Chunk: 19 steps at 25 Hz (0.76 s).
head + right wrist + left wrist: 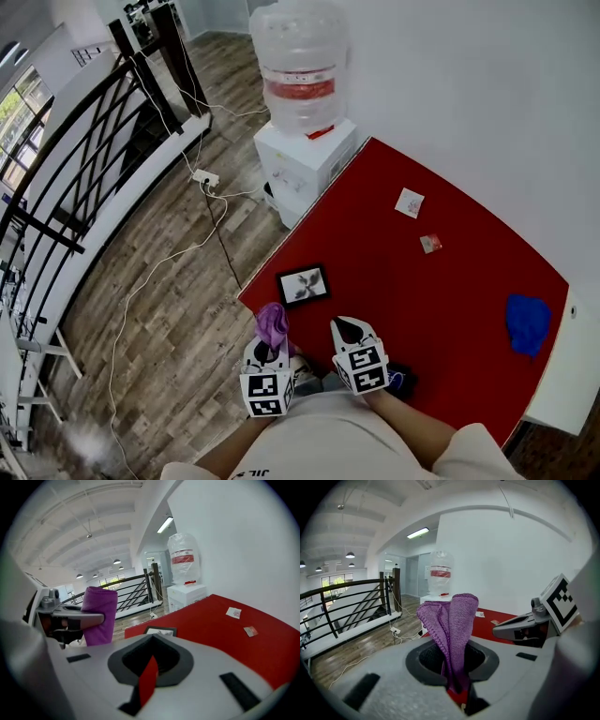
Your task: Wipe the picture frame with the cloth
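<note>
Left claw (pixel 457 686) pinches my limp cloth (pixel 452 620); right claw (pixel 149 679), pressed together, empty. Light stiff picture frame (pixel 303 285) ahead: I'd pin its edge.

Black picture frame (pixel 303 285) flat at red table (pixel 450 309) edge; purple cloth (pixel 452 630) upright between jaws of left gripper (pixel 271 345).

No word reads clearly from here: the red label (pixel 298 89) on the clear plastic water bottle (pixel 298 47) blurs, and the dark letters on the white shirt (pixel 328 441) are cut off.
</note>
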Motion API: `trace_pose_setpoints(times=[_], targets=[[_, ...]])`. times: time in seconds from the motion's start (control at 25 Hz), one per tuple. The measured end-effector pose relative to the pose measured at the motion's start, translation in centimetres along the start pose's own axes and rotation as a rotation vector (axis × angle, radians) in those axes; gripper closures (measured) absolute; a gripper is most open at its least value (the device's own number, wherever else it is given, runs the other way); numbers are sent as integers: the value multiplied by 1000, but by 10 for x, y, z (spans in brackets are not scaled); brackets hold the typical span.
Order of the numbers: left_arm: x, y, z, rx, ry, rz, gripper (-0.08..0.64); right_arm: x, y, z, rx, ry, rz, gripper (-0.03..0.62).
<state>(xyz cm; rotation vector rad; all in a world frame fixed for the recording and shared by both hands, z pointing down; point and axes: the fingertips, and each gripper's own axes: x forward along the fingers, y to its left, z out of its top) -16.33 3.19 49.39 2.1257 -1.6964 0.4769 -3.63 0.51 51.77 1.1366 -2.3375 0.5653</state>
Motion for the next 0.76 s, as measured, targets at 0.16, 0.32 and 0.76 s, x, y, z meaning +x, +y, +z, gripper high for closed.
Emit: trace_pose_setpoints(times=[0.16,0.32,0.76], targets=[[2,-1,1,2,4,-5,500,-3,1,2,-3,-5,3,589],[3,-2,2,4,7,-10,500,-5,1,5,9,-10,5,589],[3,-4,1,8,17,-13,500,-7,2,7,4,-10,11,589]])
